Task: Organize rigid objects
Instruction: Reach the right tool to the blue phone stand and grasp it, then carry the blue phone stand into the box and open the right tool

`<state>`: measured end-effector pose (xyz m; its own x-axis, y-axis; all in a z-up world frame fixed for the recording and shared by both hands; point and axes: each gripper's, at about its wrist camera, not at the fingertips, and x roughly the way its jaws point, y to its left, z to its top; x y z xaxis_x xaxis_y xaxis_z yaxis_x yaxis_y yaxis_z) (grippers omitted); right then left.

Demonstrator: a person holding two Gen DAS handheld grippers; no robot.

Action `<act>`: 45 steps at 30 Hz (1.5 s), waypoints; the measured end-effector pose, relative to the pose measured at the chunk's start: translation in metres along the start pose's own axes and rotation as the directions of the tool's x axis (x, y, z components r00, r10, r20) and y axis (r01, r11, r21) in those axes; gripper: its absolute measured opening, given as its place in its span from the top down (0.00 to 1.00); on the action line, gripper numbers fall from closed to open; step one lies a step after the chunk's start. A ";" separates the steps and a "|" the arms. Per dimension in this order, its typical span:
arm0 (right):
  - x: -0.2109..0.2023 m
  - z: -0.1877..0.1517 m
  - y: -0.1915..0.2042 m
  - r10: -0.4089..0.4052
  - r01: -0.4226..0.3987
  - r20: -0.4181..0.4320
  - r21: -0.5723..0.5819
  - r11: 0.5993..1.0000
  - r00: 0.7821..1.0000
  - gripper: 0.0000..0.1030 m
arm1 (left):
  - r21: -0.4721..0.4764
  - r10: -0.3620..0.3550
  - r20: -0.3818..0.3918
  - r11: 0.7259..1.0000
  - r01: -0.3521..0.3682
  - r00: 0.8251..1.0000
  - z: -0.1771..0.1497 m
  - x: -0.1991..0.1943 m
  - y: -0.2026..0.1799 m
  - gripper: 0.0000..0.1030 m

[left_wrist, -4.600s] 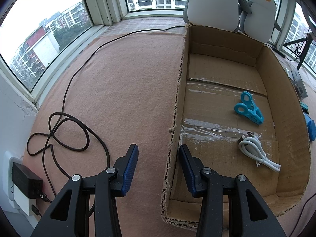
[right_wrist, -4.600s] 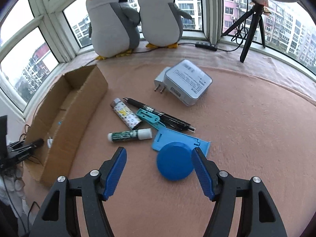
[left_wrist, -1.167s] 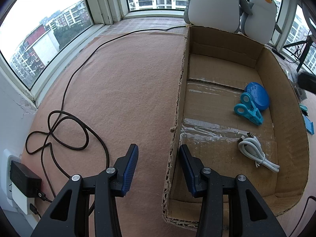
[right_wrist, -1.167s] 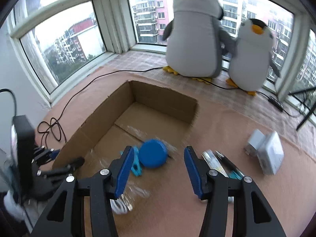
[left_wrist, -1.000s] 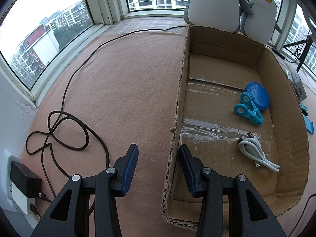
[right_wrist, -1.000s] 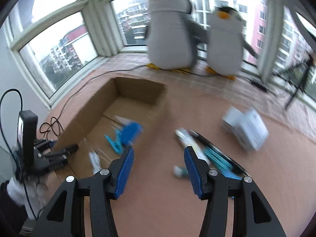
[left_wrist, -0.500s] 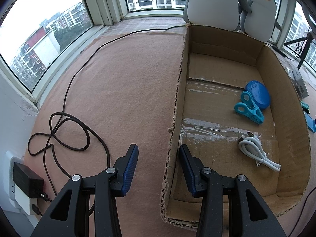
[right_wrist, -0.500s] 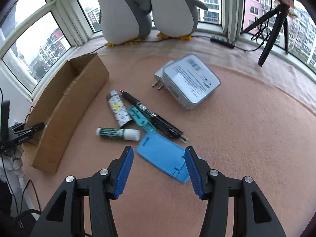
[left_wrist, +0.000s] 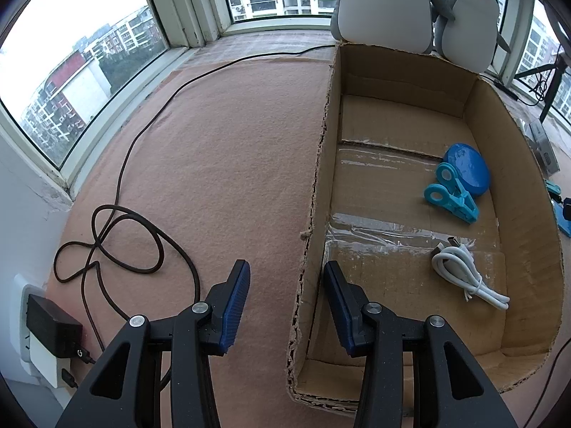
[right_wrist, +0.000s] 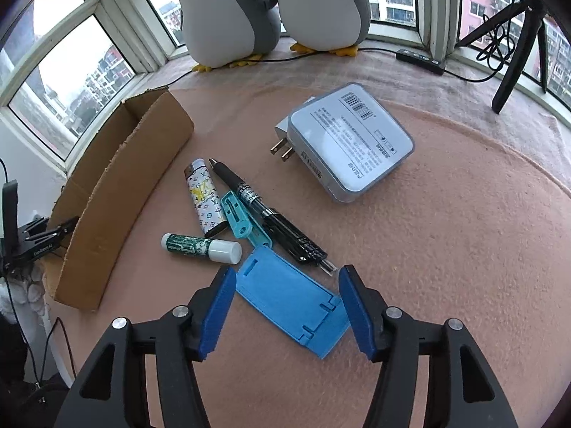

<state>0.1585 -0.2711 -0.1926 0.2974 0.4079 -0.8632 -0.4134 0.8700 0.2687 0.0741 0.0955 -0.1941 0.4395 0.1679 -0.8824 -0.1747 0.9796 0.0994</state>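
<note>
A cardboard box holds a blue round lid, a light-blue clip and a coiled white cable. My left gripper hangs open over the box's near left wall, and its pads touch nothing. In the right wrist view, loose items lie beside the box: a flat blue plastic stand, a green-and-white tube, a patterned lighter, a black pen, a teal clip and a grey charger. My right gripper hovers over the blue stand. Its jaws are opening and the pads stay off the stand.
Two plush penguins stand on the window ledge behind the box. A tripod leg and a black power strip sit at the back right. A looped black cable and a wall plug lie left of the box.
The blue lid now lies in the box. My right gripper swung from the box to the loose items, came down over the blue stand and spread wider. The left gripper stayed put.
</note>
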 end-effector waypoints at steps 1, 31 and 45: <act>0.002 0.000 -0.001 0.015 -0.015 -0.016 0.002 1.000 1.000 0.45 | 0.000 0.000 0.000 1.000 0.000 1.000 0.000 0.000 0.000 0.54; 0.004 -0.026 0.062 -0.233 0.229 -0.058 -0.081 0.970 0.971 0.67 | -0.017 -0.017 0.007 1.000 0.017 1.000 0.002 0.001 0.004 0.54; -0.008 -0.049 0.074 -0.201 0.201 -0.038 -0.003 0.980 0.979 0.67 | -0.016 -0.016 0.007 1.000 0.016 1.000 0.002 0.001 0.004 0.54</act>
<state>0.0828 -0.2236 -0.1867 0.3417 0.2141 -0.9151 -0.3479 0.9334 0.0885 0.0757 0.0994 -0.1934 0.4486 0.1528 -0.8806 -0.1814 0.9803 0.0777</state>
